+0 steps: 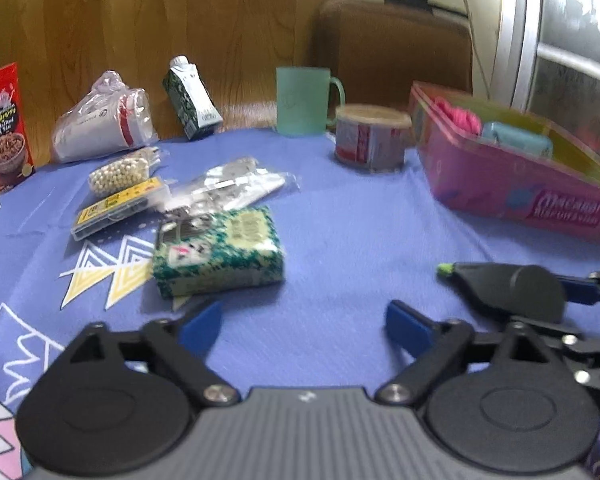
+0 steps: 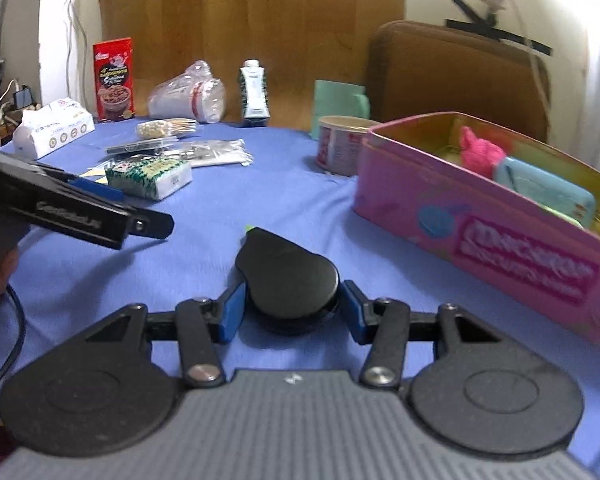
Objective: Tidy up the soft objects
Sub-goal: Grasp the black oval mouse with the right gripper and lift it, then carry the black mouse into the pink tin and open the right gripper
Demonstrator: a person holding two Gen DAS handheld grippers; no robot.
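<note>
A pink tin box (image 2: 480, 216) stands at the right of the blue cloth and holds a pink fluffy thing (image 2: 480, 154) and a light blue soft pack (image 2: 544, 192); the box also shows in the left wrist view (image 1: 520, 188). A green and white tissue pack (image 1: 220, 252) lies just ahead of my open, empty left gripper (image 1: 304, 328); it also shows in the right wrist view (image 2: 150, 174). My right gripper (image 2: 292, 312) is shut on a black teardrop-shaped gadget with a green tip (image 2: 288, 272), which rests on the cloth; the gadget also shows in the left wrist view (image 1: 508, 288).
Behind the tissue pack lie a clear bag of metal bits (image 1: 228, 188), a yellow-labelled case (image 1: 116, 208) and a bag of beads (image 1: 120, 172). Bagged cups (image 1: 104, 120), a green carton (image 1: 192, 96), a green mug (image 1: 304, 100), a round tub (image 1: 372, 136), a red cereal box (image 1: 4, 128) and a white tissue pack (image 2: 52, 128) line the far edge.
</note>
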